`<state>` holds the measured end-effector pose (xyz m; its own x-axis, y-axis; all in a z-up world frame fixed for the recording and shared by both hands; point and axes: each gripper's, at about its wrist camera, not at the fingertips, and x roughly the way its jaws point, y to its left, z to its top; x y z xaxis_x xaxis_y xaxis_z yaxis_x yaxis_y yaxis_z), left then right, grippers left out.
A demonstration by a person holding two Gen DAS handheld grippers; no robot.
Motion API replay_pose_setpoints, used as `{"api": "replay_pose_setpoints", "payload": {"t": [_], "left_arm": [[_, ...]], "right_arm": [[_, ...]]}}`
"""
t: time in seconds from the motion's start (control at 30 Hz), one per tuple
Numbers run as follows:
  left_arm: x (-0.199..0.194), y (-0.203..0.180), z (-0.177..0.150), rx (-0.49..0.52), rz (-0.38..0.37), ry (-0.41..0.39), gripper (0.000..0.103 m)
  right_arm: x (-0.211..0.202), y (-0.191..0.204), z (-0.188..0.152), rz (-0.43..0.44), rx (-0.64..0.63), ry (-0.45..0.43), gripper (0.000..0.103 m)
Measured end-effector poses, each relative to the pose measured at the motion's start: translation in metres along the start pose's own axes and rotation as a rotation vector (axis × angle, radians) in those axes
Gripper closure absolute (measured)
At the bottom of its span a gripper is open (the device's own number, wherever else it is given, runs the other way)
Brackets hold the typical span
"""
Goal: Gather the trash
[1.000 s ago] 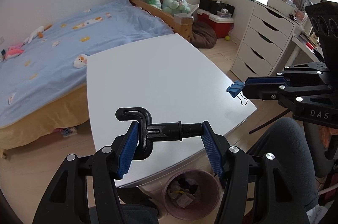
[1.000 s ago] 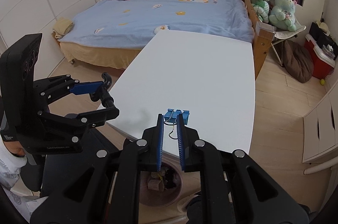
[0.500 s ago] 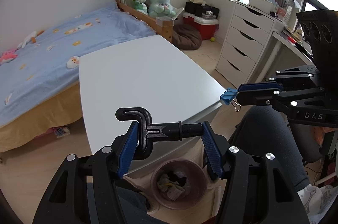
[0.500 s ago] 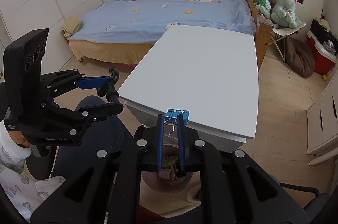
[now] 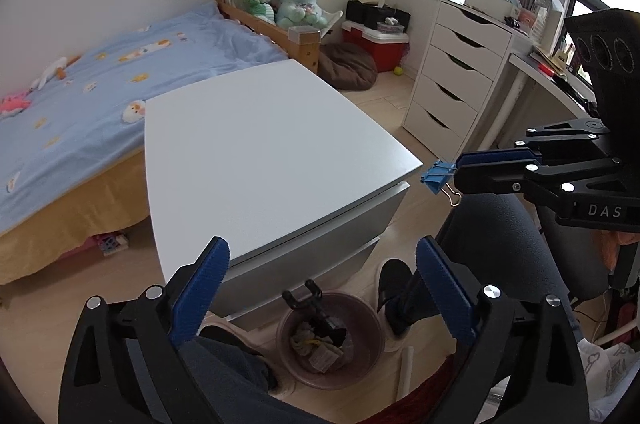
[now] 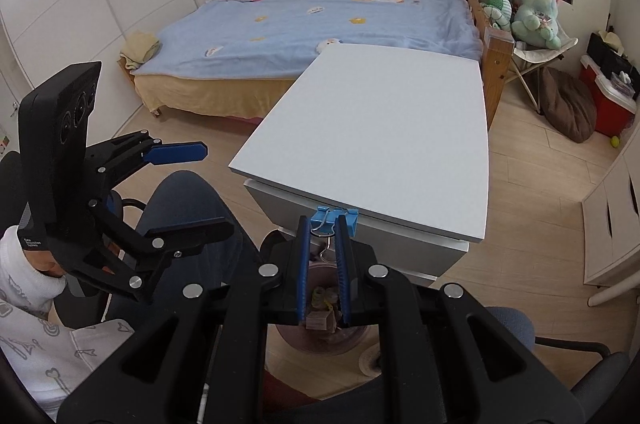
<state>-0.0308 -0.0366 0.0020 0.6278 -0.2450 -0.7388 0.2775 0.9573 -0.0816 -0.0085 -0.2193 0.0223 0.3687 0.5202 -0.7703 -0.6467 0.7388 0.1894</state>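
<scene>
While left claw (image 5: pixel 322 284) gapes wide, empty, right claw (image 6: pixel 323 244) pinches blue binder clip (image 6: pixel 334 218).

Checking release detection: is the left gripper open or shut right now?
Open. The left gripper has its blue pads spread wide with nothing between them; the black hooked piece lies in the trash bin below.

Below our left gripper (image 5: pixel 320 288) we have open air straight down to the trash bin (image 5: pixel 370 356). A black hooked piece (image 5: pixel 310 302) leans across the bin's near rim, partly blocking the mouth. The white table (image 5: pixel 260 151) edge crowds the bin's far side, and our shoe (image 5: pixel 394 282) hems it on the right.
</scene>
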Motion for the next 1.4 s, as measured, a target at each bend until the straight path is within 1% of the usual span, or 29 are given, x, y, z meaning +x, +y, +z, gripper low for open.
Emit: {"api": "replay_pose_setpoints", "payload": {"t": [0.03, 0.2, 0.57, 0.8, 1.1, 1.13, 1.17, 1.2, 1.23, 1.27, 1.3, 1.33, 1.4], "left_arm": [[0.0, 0.001, 0.0, -0.003, 0.007, -0.002, 0.008], [-0.002, 0.006, -0.001, -0.016, 0.028, 0.001, 0.008], [-0.016, 0.02, -0.004, -0.059, 0.056, -0.027, 0.008], [-0.026, 0.031, -0.005, -0.085, 0.081, -0.047, 0.008], [-0.033, 0.038, -0.006, -0.098, 0.091, -0.065, 0.008], [-0.034, 0.038, -0.006, -0.098, 0.092, -0.066, 0.008], [-0.034, 0.039, -0.006, -0.098, 0.092, -0.068, 0.008], [-0.034, 0.039, -0.005, -0.099, 0.091, -0.069, 0.008], [-0.034, 0.039, -0.005, -0.098, 0.092, -0.069, 0.008], [-0.034, 0.039, -0.005, -0.098, 0.093, -0.07, 0.008], [-0.034, 0.039, -0.005, -0.098, 0.093, -0.069, 0.008], [-0.034, 0.04, -0.005, -0.099, 0.092, -0.068, 0.008], [-0.034, 0.04, -0.005, -0.1, 0.09, -0.065, 0.008]], "right_arm": [[0.0, 0.0, 0.0, 0.001, 0.0, 0.0, 0.091], [0.002, -0.001, -0.002, 0.005, 0.001, 0.005, 0.091], [0.007, 0.007, -0.006, 0.028, -0.011, 0.022, 0.091], [0.012, 0.019, -0.009, 0.064, -0.044, 0.045, 0.091], [0.018, 0.034, -0.01, 0.127, -0.079, 0.074, 0.09], [0.019, 0.035, -0.01, 0.123, -0.083, 0.078, 0.085], [0.02, 0.035, -0.011, 0.112, -0.088, 0.082, 0.063], [0.021, 0.036, -0.011, 0.101, -0.091, 0.081, 0.049], [0.02, 0.035, -0.012, 0.097, -0.083, 0.074, 0.027], [0.02, 0.032, -0.011, 0.095, -0.071, 0.062, 0.02], [0.019, 0.03, -0.011, 0.087, -0.059, 0.054, 0.016], [0.019, 0.027, -0.01, 0.071, -0.048, 0.051, 0.01], [0.019, 0.022, -0.009, 0.052, -0.023, 0.041, 0.008]]}}
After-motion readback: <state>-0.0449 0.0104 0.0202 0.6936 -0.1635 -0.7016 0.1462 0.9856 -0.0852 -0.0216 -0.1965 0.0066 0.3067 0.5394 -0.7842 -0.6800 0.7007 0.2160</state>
